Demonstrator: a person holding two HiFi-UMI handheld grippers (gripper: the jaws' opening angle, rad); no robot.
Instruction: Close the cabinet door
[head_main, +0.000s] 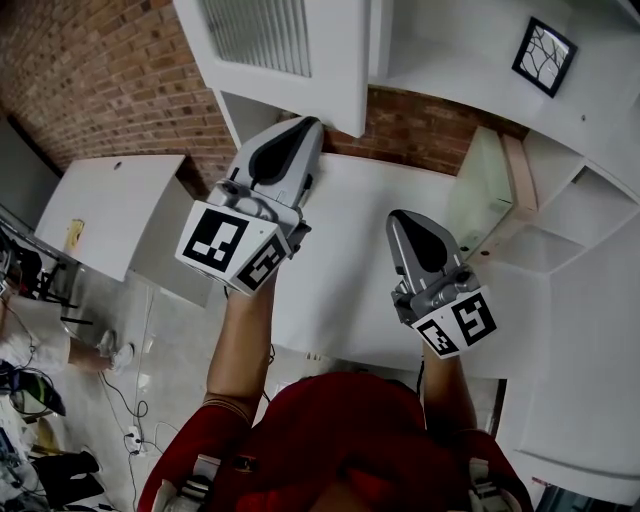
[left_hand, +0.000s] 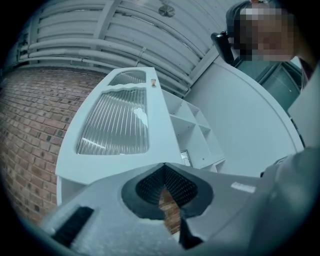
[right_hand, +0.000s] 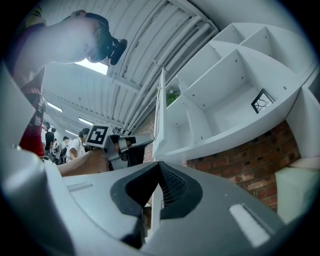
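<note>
White cabinet door (head_main: 290, 50) with a ribbed glass pane stands swung open from the white shelving (head_main: 600, 110) on a brick wall (head_main: 120, 80), the left gripper (head_main: 308, 125) just below its lower edge, jaws pressed together on nothing, and the right gripper (head_main: 402, 220) further right, likewise closed and empty.

White ribbed-glass cabinet door (head_main: 290, 45) just ahead of left gripper (head_main: 308, 128), black-framed picture (head_main: 544, 56) on white shelf (head_main: 440, 60) beyond right gripper (head_main: 402, 222), red brick wall (head_main: 110, 80) behind

Red brick wall (head_main: 90, 70), white table (head_main: 110, 210) — ribbed ceiling (left_hand: 100, 30) overhead.
</note>
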